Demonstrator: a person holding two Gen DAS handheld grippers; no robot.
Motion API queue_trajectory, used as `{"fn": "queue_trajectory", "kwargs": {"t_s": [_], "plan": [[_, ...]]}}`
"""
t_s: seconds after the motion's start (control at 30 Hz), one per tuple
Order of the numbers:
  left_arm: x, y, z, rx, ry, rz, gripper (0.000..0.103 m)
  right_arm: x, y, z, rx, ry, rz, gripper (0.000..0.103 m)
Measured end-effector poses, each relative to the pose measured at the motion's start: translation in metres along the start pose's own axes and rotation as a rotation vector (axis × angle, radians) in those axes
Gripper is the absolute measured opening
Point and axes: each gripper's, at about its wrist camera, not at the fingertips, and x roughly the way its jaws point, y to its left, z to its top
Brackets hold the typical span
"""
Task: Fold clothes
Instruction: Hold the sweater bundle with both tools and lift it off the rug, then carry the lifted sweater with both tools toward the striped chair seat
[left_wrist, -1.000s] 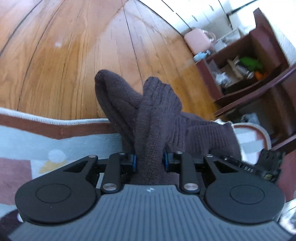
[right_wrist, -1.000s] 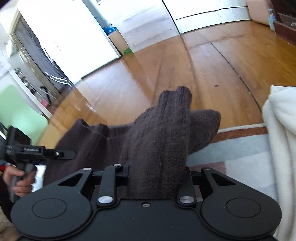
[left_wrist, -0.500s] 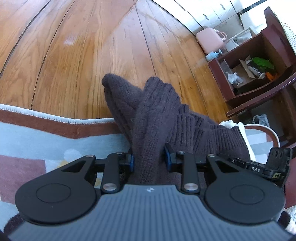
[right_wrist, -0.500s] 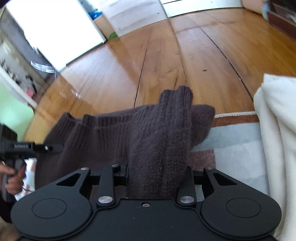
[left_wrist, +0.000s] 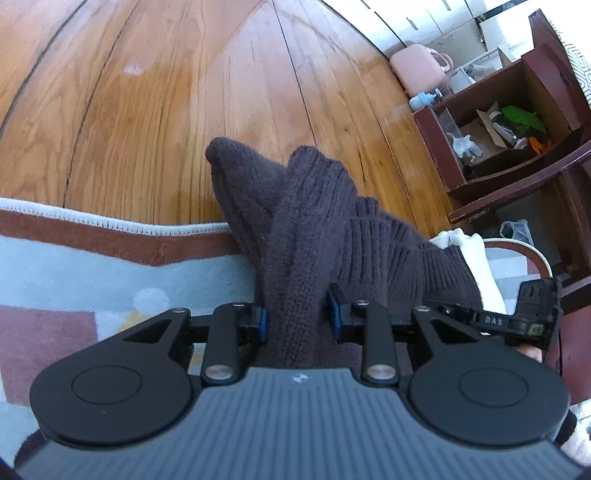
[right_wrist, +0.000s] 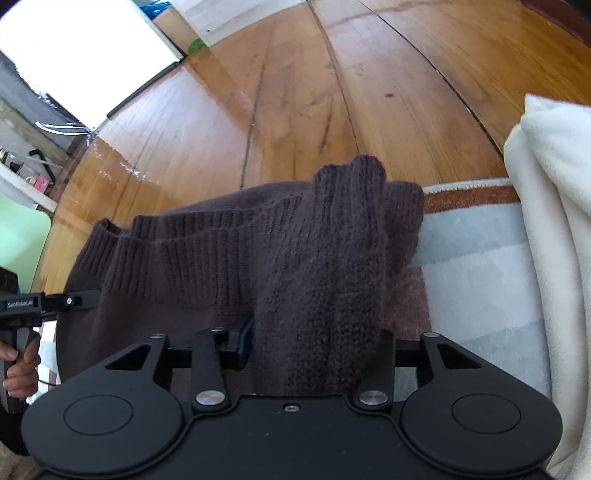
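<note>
The dark brown ribbed knit sweater (left_wrist: 314, 229) hangs stretched sideways between both claws, its ribbed hem running from one to the other above the pale blue patterned rug (left_wrist: 92, 273). The left gripper (left_wrist: 297, 319) and right gripper (right_wrist: 317, 343) each pinch a bunched corner tight. A cream fleece blanket (right_wrist: 546, 221) lies just right.

Close wrist views, shared sweater (left_wrist: 314, 221)

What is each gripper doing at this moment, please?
Left gripper: closed on a bunched fold of the dark brown sweater.
Right gripper: closed on another fold of that sweater.
</note>
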Motion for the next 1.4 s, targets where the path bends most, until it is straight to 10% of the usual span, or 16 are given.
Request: {"fn": "queue_trajectory", "kwargs": {"t_s": [0.13,0.37,0.57,0.77,1.4], "plan": [[0.002,0.012,0.000,-0.053,0.012,-0.025,0.033,0.014,-0.011,0.007,0.080,0.023,0.016,0.078],[0.011,0.007,-0.007,-0.010,0.000,0.031,0.054,0.013,0.020,-0.003,-0.058,-0.085,-0.052,0.049],[0.004,-0.025,-0.015,0.156,-0.072,0.096,0.024,-0.027,0.059,-0.035,-0.181,-0.241,-0.101,0.034],[-0.016,-0.071,-0.026,0.316,-0.152,0.045,0.024,-0.061,0.062,-0.039,0.053,-0.306,0.095,0.032],[-0.039,-0.210,-0.074,0.530,-0.225,-0.029,0.021,-0.206,0.051,-0.072,-0.020,-0.522,0.027,0.029]]}}
